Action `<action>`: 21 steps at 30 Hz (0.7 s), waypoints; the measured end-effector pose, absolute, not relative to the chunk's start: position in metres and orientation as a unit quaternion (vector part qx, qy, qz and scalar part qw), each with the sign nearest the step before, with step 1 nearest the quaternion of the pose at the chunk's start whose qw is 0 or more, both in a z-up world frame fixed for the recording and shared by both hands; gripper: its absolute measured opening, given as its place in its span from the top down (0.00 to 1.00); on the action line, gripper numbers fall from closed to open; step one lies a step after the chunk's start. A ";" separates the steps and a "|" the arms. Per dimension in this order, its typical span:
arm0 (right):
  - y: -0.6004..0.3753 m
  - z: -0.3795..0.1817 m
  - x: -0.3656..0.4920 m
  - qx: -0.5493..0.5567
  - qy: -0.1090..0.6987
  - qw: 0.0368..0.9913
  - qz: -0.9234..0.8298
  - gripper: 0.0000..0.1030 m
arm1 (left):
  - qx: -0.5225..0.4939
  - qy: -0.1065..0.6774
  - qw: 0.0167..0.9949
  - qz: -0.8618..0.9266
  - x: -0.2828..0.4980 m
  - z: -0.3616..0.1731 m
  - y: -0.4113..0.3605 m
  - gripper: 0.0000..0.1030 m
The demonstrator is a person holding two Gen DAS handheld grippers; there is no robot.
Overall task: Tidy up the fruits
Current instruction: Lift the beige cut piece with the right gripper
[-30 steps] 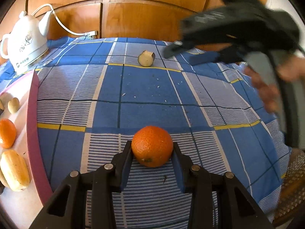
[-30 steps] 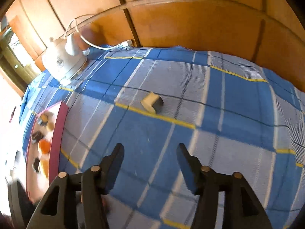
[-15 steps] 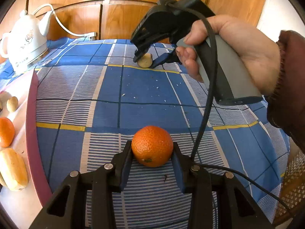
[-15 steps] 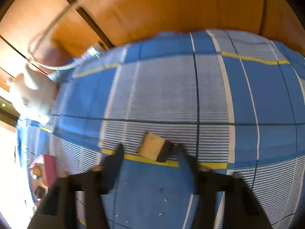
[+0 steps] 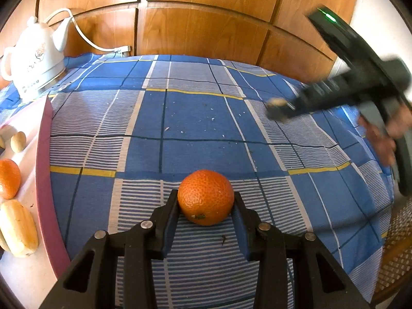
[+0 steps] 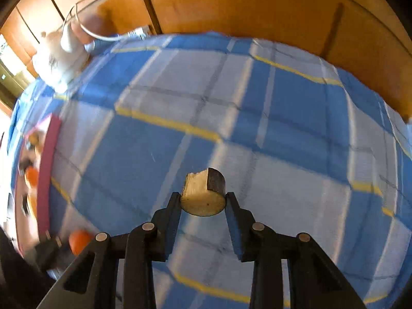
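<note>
Blue plaid cloth (image 5: 195,118) over the table, wood panels behind. Left gripper (image 5: 206,206) clamped on the orange (image 5: 205,197), cloth at 6 o'clock. Right gripper (image 6: 203,202) pinching a pale cut fruit chunk (image 6: 203,195), dark skin on one side, lifted off the cloth, at 3 o'clock from the orange. Pink-rimmed tray (image 5: 42,170) with more fruit at 9 o'clock.

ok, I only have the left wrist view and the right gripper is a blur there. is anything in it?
Observer: Yes. In the right wrist view, the right gripper is shut on a cut fruit piece.
Operator: Where on the fingers?
Observer: At the fingertips, one pad on each side.
Operator: What does the piece look like?
Observer: Pale cut face towards the camera, dark skin at the top right, a ragged notch on top.
</note>
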State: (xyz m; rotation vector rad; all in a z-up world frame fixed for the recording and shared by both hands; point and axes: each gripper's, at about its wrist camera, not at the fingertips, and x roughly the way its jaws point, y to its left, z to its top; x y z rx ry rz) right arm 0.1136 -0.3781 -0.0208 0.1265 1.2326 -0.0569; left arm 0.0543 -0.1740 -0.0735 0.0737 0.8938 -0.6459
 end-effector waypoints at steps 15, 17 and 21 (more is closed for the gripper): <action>-0.367 -0.032 0.085 0.003 0.562 0.826 -0.026 0.66 | 0.053 0.440 0.851 -0.283 0.048 -0.067 -0.174 0.62; -0.364 -0.032 0.086 -0.010 0.561 0.827 -0.026 0.66 | 0.061 0.438 0.852 -0.279 0.044 -0.067 -0.174 0.62; -0.359 -0.034 0.090 -0.024 0.558 0.829 -0.026 0.66 | 0.061 0.443 0.851 -0.274 0.040 -0.065 -0.172 0.62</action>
